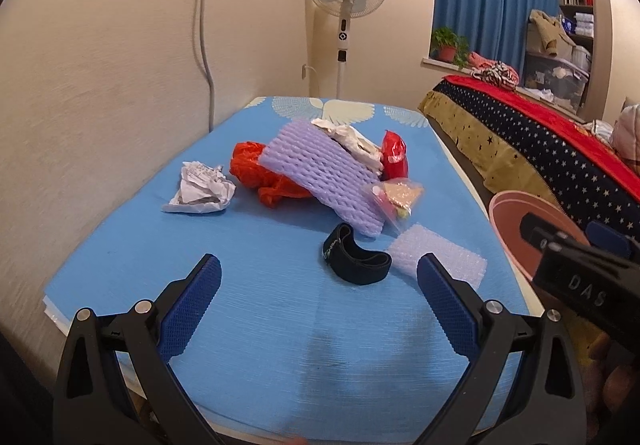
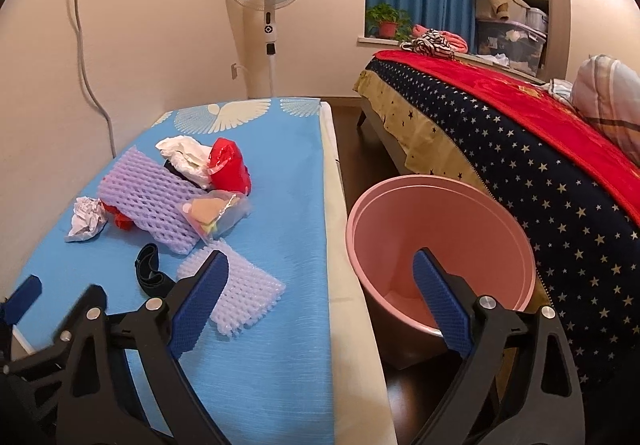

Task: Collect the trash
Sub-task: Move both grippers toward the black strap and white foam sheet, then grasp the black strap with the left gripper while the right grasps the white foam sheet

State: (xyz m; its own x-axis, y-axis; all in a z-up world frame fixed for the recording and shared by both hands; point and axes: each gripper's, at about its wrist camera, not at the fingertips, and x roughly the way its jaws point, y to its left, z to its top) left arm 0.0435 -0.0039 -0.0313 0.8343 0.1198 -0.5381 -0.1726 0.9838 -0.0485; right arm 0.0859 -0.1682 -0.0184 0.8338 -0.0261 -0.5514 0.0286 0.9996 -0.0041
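A: Where is the trash at this moment?

B: It lies on the worktop, which has a blue cover. A crumpled white paper is on the left, apart from the rest. Near it is an orange plastic bag, and a long purple foam net rests partly over this bag. Behind the net I see white crumpled wrapping and a red bag. A small clear packet touches the near end of the net.

A: And closer to the camera?

B: A black strap lies in a curl, and just beside it is a small pale foam piece.

A: What do the hand-held grippers do?

B: The left hand-held gripper is spread wide above the blue cover — nothing is between its blue pads. The right hand-held gripper is also spread wide and holds nothing; one finger is over the pale foam piece, the other is before the pink bin.

A: Where is the bin?

B: On the floor, between the worktop and the bed — its inside looks bare as far as I can see.
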